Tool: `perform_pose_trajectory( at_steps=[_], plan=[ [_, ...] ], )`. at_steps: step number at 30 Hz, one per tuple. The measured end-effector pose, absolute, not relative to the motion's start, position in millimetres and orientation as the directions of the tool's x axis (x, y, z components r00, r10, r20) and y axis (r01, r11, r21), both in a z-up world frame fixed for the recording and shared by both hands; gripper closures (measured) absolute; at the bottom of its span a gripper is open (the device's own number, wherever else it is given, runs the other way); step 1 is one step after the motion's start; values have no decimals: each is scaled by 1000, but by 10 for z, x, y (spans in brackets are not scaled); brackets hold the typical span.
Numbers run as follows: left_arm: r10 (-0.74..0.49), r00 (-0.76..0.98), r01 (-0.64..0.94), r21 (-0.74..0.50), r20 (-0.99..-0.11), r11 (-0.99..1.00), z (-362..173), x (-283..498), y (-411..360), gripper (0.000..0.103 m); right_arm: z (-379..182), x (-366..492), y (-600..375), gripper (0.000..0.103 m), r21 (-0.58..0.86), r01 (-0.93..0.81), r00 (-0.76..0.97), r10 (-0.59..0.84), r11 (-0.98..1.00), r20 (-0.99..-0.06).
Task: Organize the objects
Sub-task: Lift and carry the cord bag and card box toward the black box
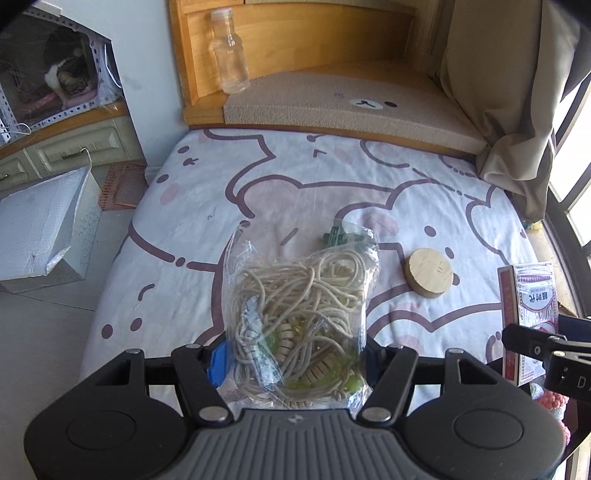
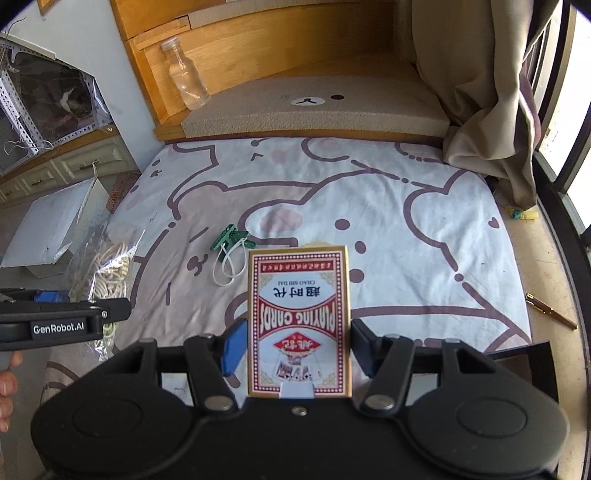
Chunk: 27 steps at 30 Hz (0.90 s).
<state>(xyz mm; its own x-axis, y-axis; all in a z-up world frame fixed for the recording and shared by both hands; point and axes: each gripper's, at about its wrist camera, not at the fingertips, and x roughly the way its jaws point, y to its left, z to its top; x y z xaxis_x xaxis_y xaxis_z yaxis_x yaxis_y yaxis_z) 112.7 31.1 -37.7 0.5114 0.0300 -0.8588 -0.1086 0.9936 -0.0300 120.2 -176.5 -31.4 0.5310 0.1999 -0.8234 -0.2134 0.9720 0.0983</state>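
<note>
Clear, crinkled plastic fills the space between the jaws of the left gripper: a bag of cream cord, with beads and some green pieces inside, is clamped at its lower end and is carried above the bedsheet. In the right wrist view a red and white box of playing cards is pinched across its width by the right gripper, a blue pad being pressed to one long edge and a black pad to the other; the box is held upright, clear of the sheet. The two grippers are seen side by side, each showing at the edge of the other's view.

Further out on the sheet, a green clip with white loops attached is left lying, and a round wooden disc rests just beyond the cards. Further back, a clear glass bottle stands at the end of a tan bear-face mat, against the wooden headboard. Off the bed's edge a gold pen is seen.

The step in hand is judged to be the carrying away of two picked items at once. No container is shown, so the destination cannot be told. For the next move, both grips should be kept firm until a place is reached; the limp bag may sag or snag. The clip and disc are yet to be collected.
</note>
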Motion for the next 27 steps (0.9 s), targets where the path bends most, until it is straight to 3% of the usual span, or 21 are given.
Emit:
perform_pose_trajectory(
  at_steps=[27],
  plan=[
    [8,580,-92,-56,-815,994,-39,776,-12,37,71,672,-2171,43,77,-207,622,192,975,-759]
  ],
)
